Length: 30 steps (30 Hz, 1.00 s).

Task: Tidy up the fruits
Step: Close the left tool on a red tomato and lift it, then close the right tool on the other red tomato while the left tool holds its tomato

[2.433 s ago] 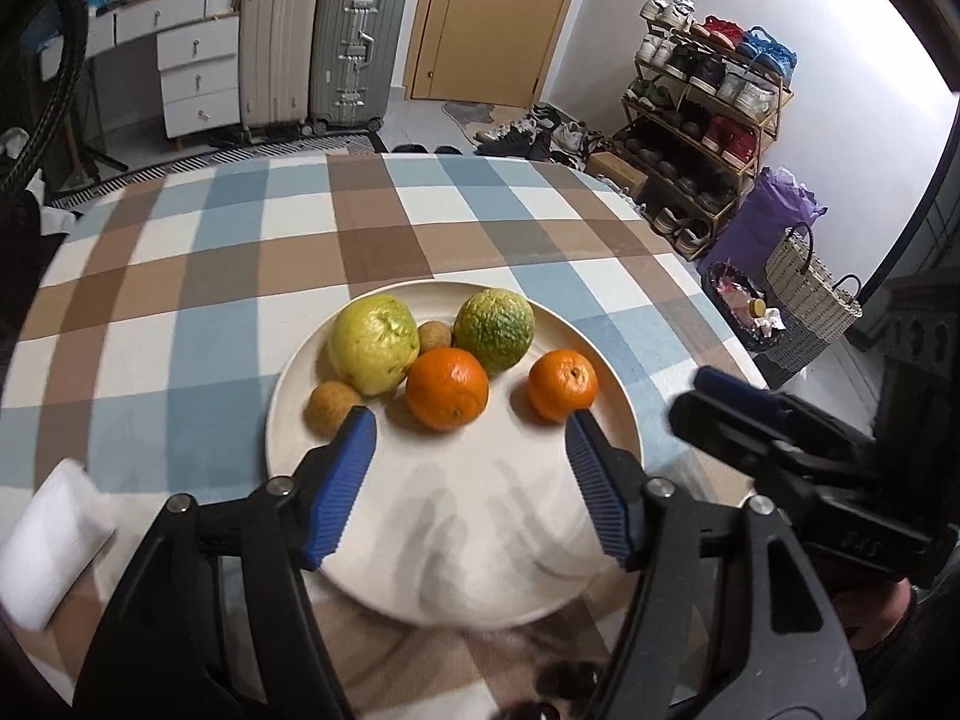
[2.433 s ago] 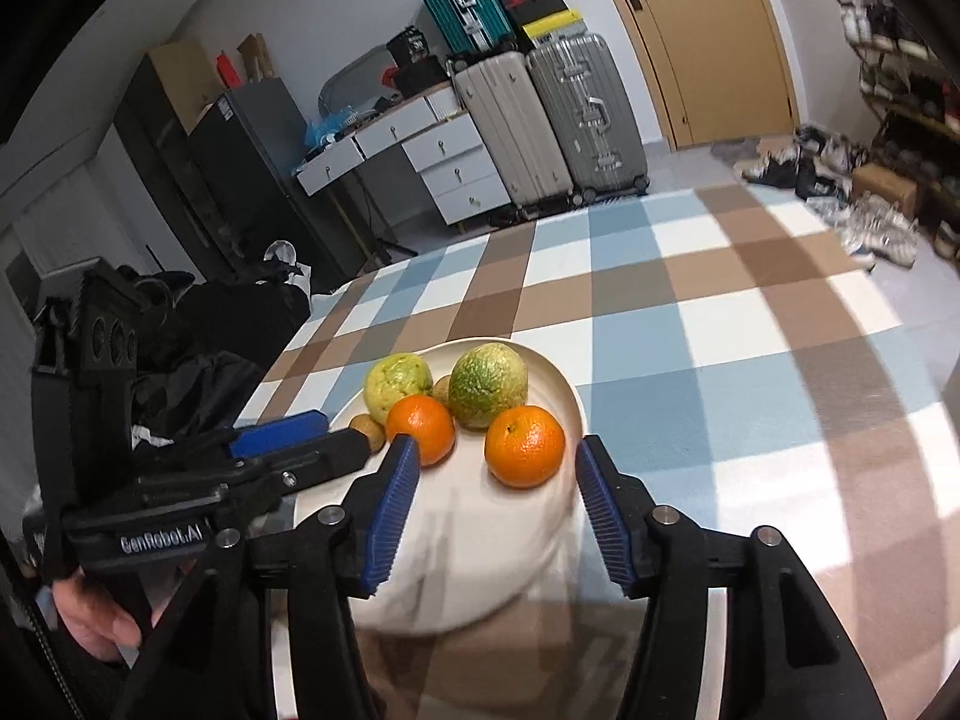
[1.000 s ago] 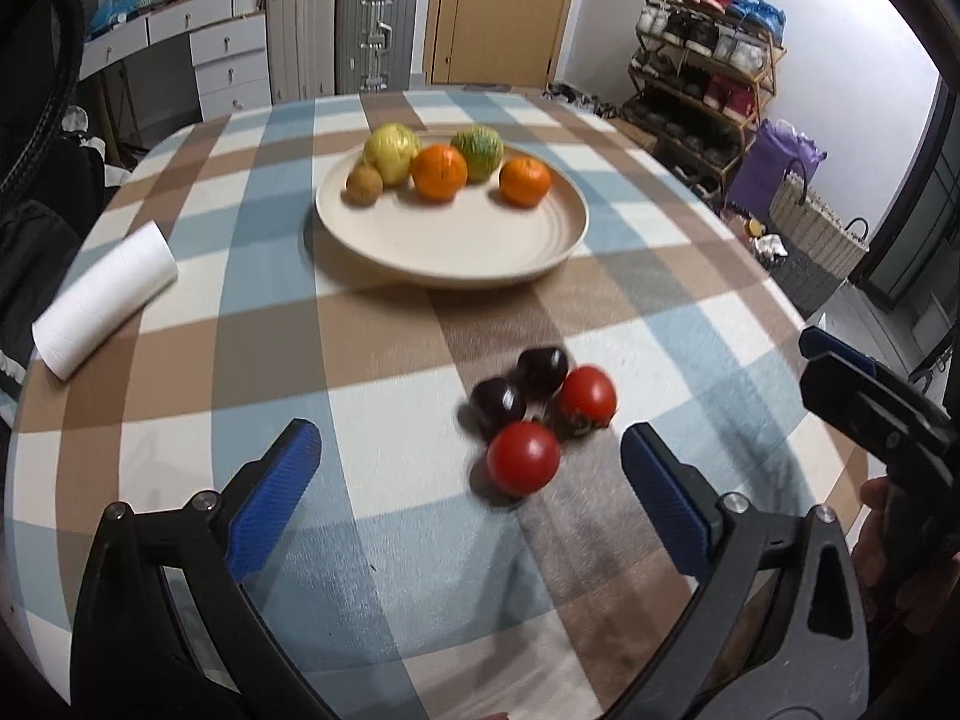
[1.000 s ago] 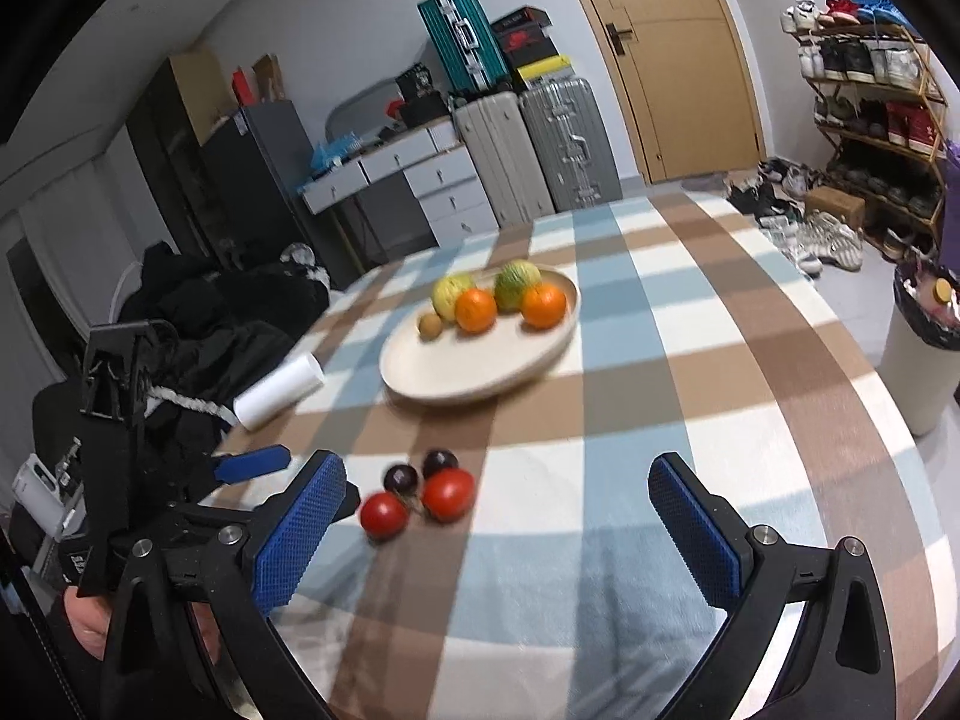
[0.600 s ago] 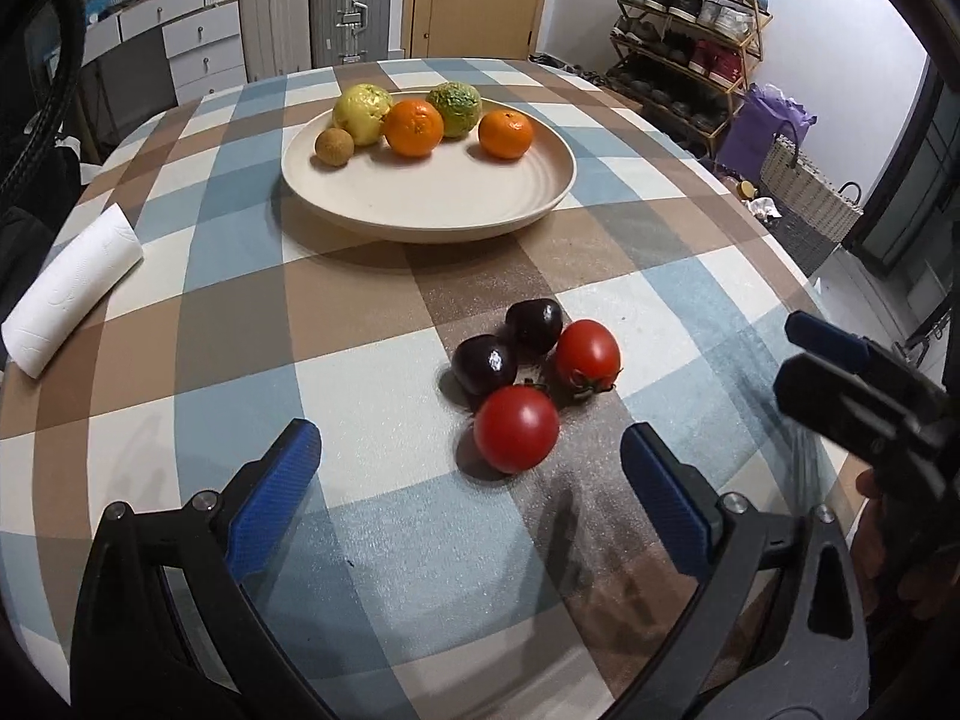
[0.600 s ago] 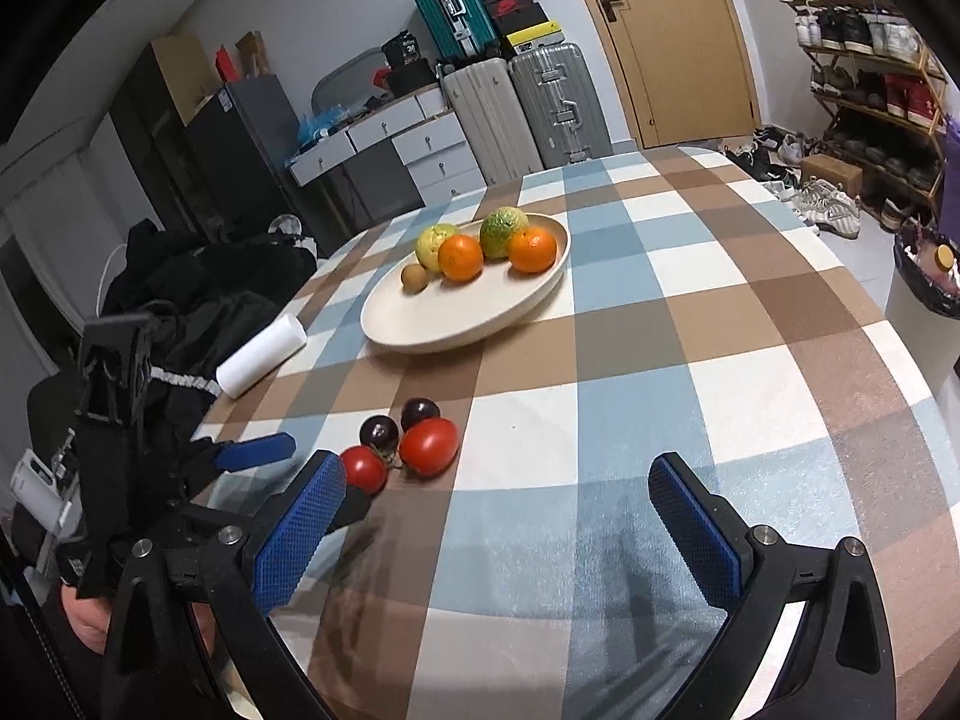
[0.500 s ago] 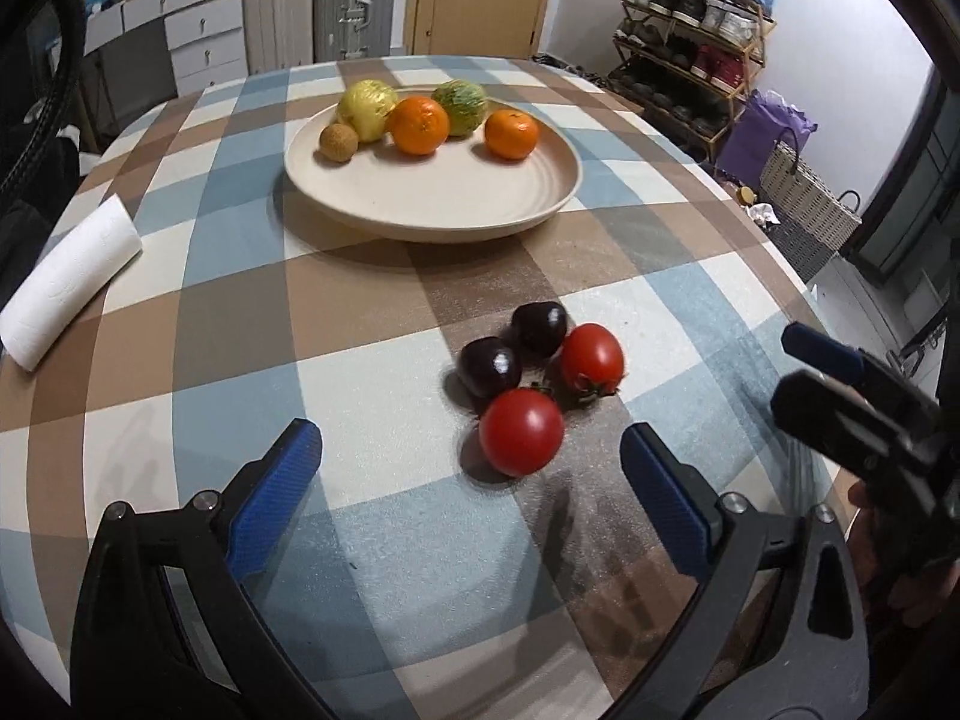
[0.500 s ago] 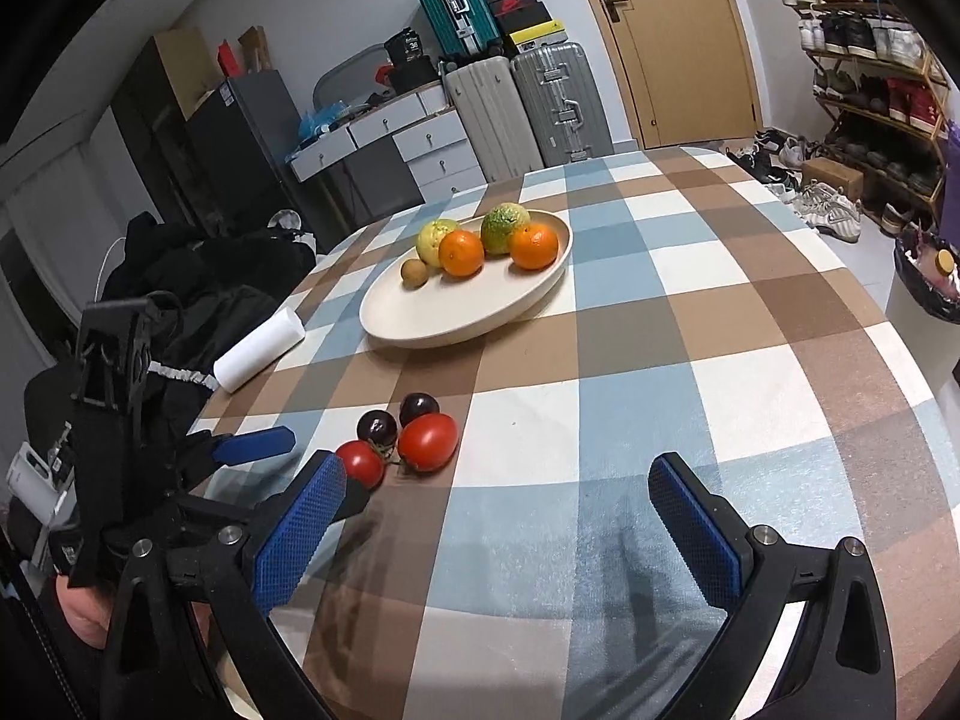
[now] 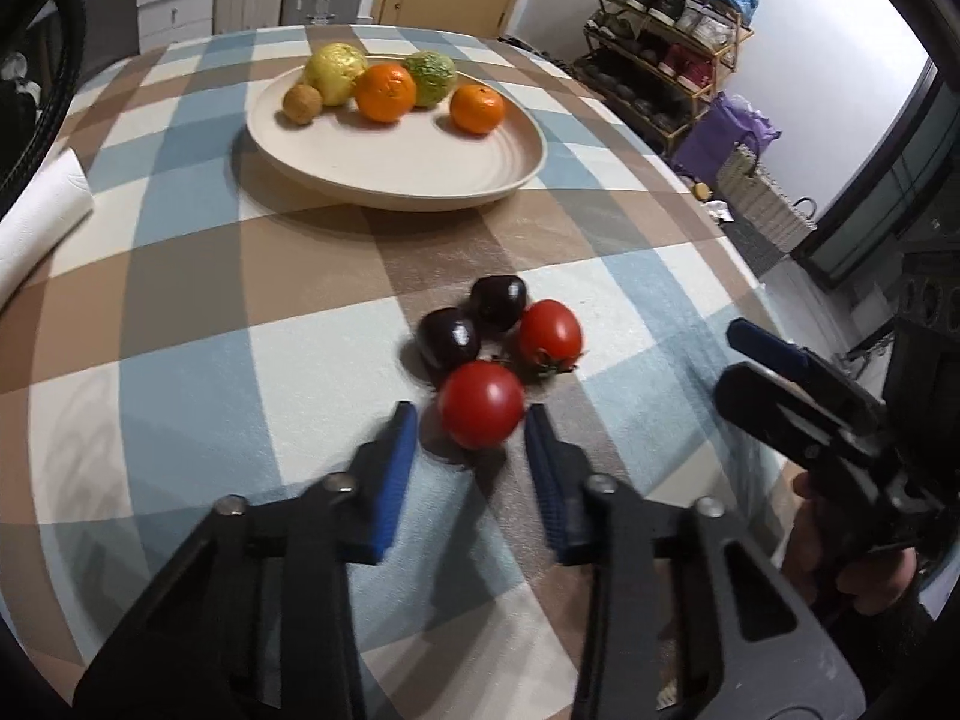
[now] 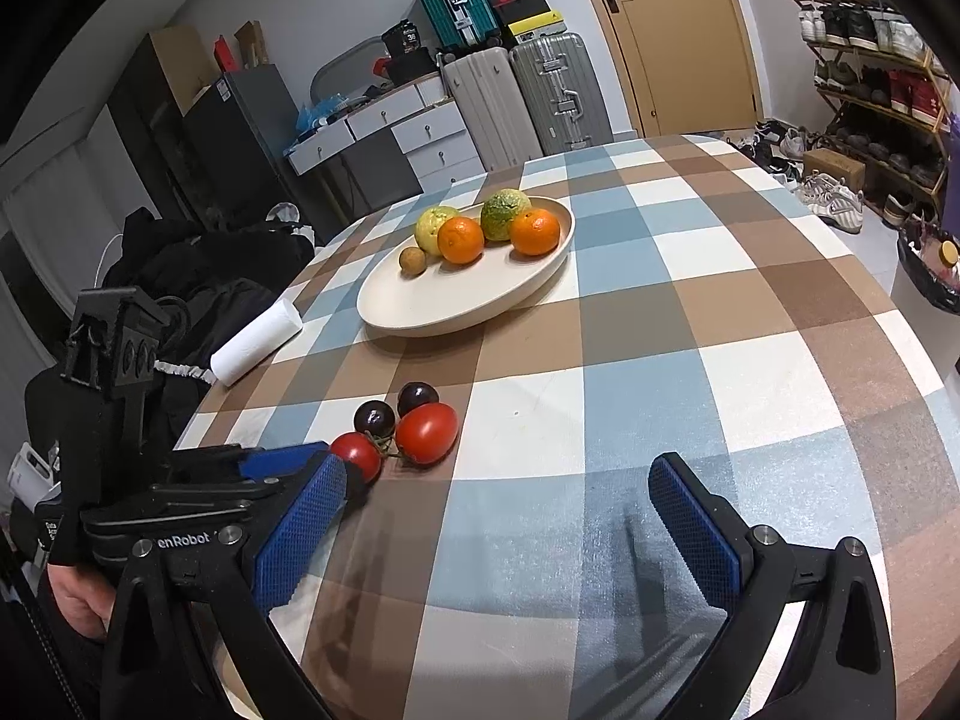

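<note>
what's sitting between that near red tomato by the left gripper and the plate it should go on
The two dark plums lie right behind the near tomato, on the straight line to the plate, with the second tomato beside them. Beyond them the cloth is bare up to the plate's near rim. The left gripper, jaws just closing, brackets the near tomato.

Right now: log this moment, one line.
left gripper: jaws just closing, nearest tomato beyond tips, not between | right gripper: open, empty

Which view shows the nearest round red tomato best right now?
Left wrist: the round red tomato sits whole between the left claw pads. Right wrist shows it partly hidden behind that claw's black frame.
</note>
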### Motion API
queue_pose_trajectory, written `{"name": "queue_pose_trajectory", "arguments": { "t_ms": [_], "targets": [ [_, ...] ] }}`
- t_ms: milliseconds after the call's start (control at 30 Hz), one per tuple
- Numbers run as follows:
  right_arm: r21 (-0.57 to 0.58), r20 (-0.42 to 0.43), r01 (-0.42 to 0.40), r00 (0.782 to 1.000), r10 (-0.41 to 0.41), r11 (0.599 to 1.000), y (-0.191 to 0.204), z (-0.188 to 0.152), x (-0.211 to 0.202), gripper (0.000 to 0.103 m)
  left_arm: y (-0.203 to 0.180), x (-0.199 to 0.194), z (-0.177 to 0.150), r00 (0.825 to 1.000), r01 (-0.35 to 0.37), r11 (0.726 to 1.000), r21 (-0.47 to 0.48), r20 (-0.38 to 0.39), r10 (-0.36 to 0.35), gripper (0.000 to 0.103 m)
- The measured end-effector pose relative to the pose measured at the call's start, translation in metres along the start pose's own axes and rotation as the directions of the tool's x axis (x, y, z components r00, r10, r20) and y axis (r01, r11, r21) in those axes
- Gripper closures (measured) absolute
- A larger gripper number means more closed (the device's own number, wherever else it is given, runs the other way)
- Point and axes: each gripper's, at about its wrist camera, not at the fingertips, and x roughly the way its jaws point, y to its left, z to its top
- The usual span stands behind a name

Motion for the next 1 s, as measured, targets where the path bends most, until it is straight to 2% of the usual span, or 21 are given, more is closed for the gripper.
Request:
{"name": "queue_pose_trajectory", "arguments": {
  "t_ms": [400,867,1000],
  "targets": [
    [-0.008,-0.010,0.010,1.000,-0.010,1.000,0.002,0.001,0.003,0.000,0.003,-0.009,-0.004,0.999,0.030,1.000,0.005,0.024,-0.030,0.078],
    [-0.030,-0.051,-0.027,0.998,0.026,0.999,0.015,0.004,0.018,0.000,0.038,-0.054,-0.010,0.989,0.078,0.996,-0.050,0.129,-0.071,0.078],
    [-0.057,-0.048,0.005,0.999,-0.007,0.998,0.022,0.008,0.027,0.001,0.051,-0.064,-0.007,0.986,0.075,0.995,-0.072,0.156,-0.063,0.078]
  ]
}}
